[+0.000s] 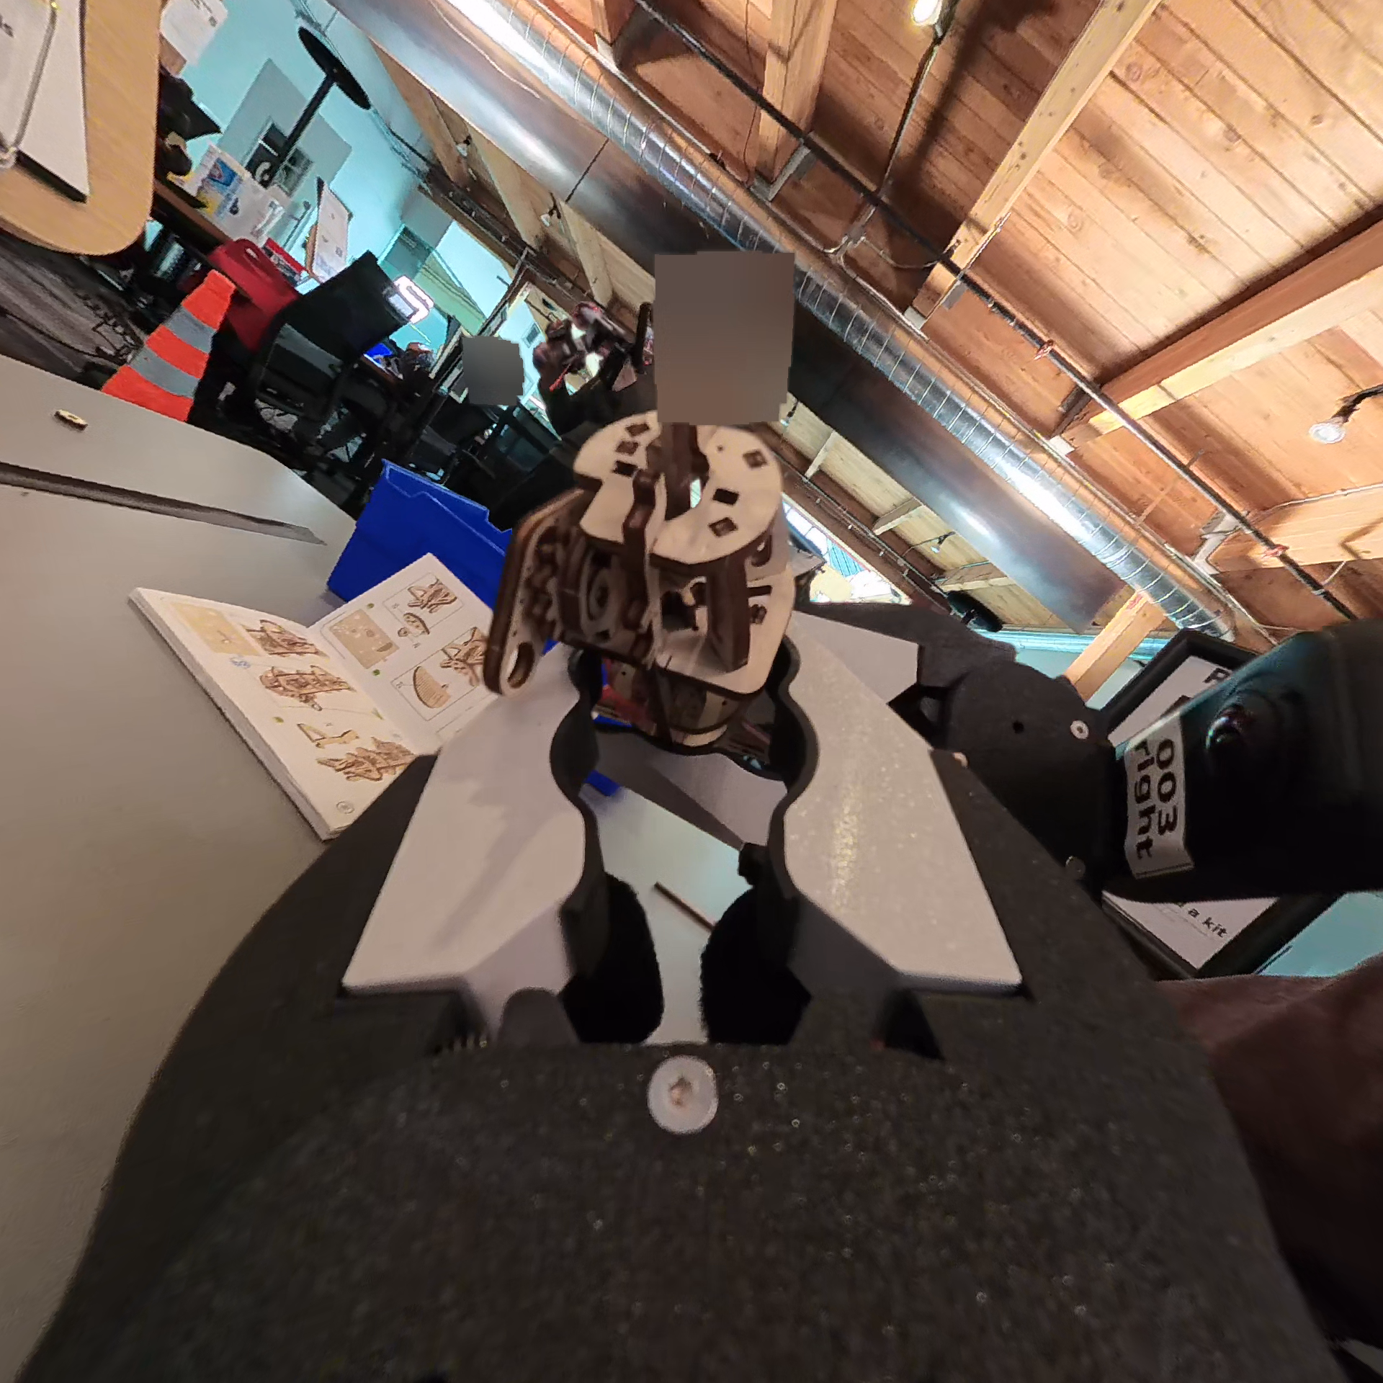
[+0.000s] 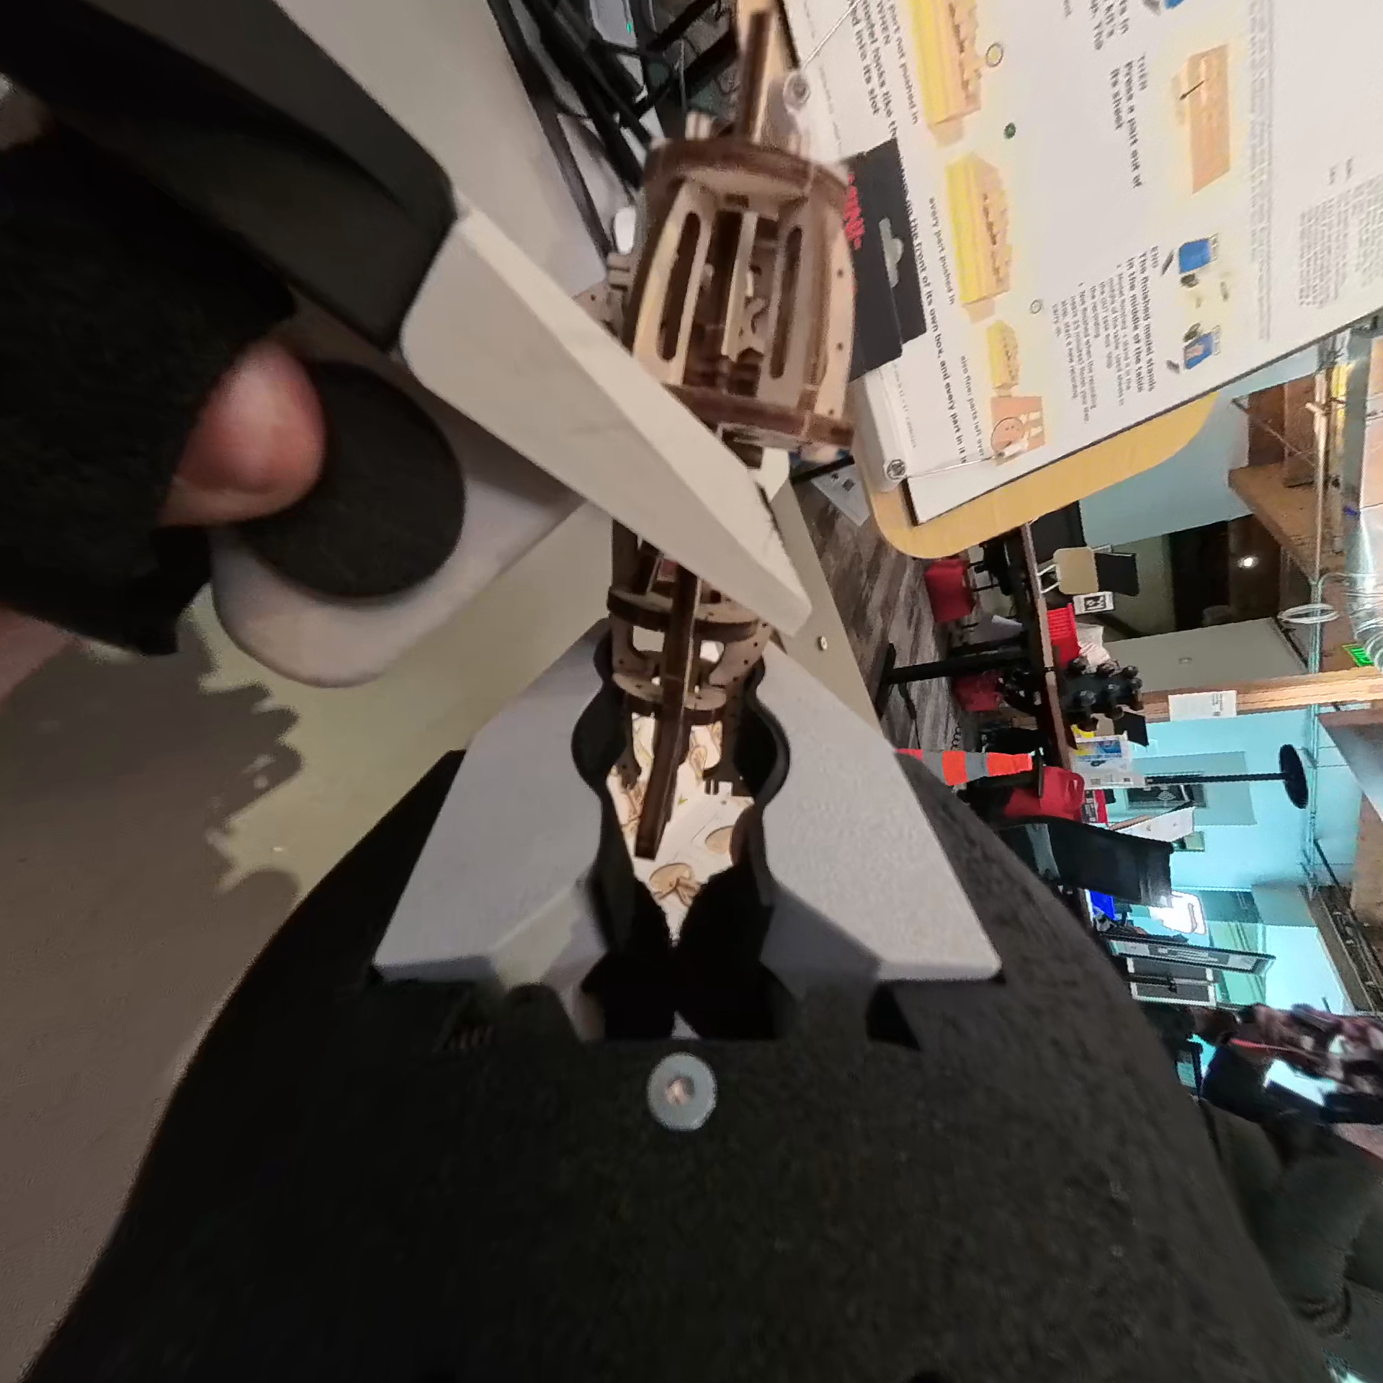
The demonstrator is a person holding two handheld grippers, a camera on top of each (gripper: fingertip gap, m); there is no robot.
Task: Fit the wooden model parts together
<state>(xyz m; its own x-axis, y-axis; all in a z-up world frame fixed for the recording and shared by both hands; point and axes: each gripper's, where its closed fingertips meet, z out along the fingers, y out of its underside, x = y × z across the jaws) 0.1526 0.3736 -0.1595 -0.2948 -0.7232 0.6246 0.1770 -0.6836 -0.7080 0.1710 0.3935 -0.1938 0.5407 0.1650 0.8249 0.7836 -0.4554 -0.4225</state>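
The wooden model (image 1: 651, 569) is a pale laser-cut assembly with a round slotted disc on top and gear-like parts inside. My left gripper (image 1: 677, 696) is shut on its lower end and holds it up in the air. In the right wrist view the model shows as a cage-like drum (image 2: 741, 299) with a narrower ringed end and a flat strip (image 2: 666, 748). My right gripper (image 2: 677, 673) is shut on that narrow end. The left gripper's grey finger (image 2: 599, 449) crosses the model and hides its middle. The right gripper's dark body (image 1: 1048, 718) shows at the right of the left wrist view.
An open instruction booklet (image 1: 322, 673) lies on the grey table (image 1: 112, 748), with a blue bin (image 1: 419, 524) behind it. A small wooden piece (image 1: 71, 420) lies far left. An orange cone (image 1: 179, 344) stands beyond. A board with printed sheets (image 2: 1122, 224) stands close behind the model. The grippers' ends are close to 4 centimeters from one another.
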